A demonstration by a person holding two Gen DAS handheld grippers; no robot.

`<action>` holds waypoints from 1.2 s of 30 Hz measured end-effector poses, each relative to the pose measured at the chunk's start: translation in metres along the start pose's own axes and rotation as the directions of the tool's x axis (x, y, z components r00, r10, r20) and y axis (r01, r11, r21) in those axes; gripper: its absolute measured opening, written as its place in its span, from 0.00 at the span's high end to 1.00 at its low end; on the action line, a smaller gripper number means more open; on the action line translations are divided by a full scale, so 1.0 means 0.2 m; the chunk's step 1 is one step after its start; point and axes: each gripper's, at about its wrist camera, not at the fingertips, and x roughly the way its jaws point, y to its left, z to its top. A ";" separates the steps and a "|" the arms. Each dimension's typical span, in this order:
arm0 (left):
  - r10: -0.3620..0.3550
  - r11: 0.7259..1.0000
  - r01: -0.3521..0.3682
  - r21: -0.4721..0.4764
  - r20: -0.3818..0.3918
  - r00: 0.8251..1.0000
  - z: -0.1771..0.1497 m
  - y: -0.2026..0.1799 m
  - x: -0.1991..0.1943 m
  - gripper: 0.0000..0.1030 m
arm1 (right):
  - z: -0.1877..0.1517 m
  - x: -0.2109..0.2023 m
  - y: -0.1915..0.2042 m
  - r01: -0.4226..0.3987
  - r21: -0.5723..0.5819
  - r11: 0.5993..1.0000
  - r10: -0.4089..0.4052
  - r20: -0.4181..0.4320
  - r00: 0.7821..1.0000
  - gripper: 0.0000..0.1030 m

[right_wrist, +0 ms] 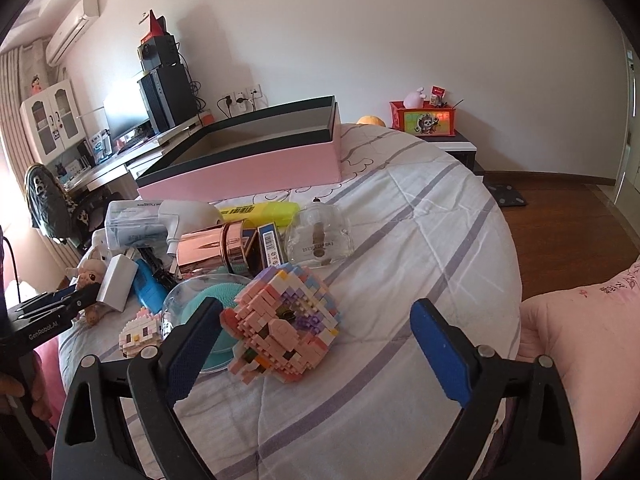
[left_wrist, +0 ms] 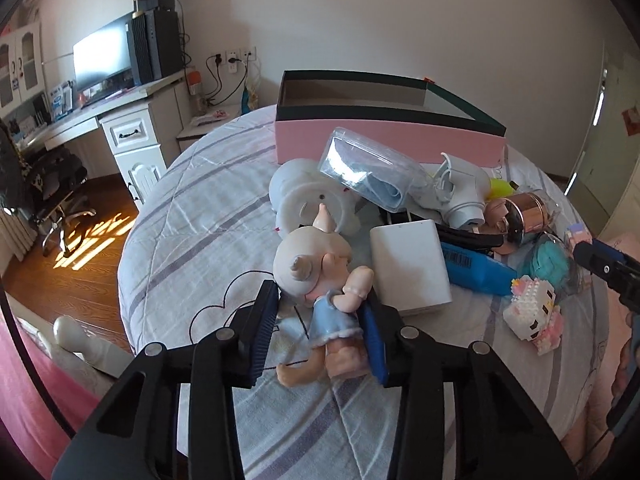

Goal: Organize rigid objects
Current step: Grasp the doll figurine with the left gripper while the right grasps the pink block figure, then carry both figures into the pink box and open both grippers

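L gripper (left_wrist: 320, 328) jaws narrow round doll (left_wrist: 324, 292), R gripper (right_wrist: 316, 344) wide, left pad touching brick model (right_wrist: 280, 320)

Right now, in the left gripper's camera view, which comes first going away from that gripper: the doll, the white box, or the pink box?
1. Doll: lying between the left gripper fingers.
2. White box: just beyond, to the right.
3. Pink box: open, at the bed's far side.
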 end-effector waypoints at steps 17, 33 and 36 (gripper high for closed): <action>-0.024 1.000 0.024 -0.006 0.048 0.999 0.05 0.02 -0.10 0.74 | 0.06 0.13 -0.07 -0.142 0.066 0.988 0.146 -0.059 0.987 0.39; -0.062 0.997 0.065 -0.030 0.087 0.994 0.07 0.08 -0.18 0.80 | 0.18 0.06 0.07 -0.118 -0.065 0.991 0.117 -0.012 0.993 0.39; -0.062 0.997 0.065 -0.031 0.072 0.995 0.03 0.09 -0.17 0.77 | 0.18 0.07 0.07 -0.120 -0.064 0.991 0.118 -0.024 0.993 0.39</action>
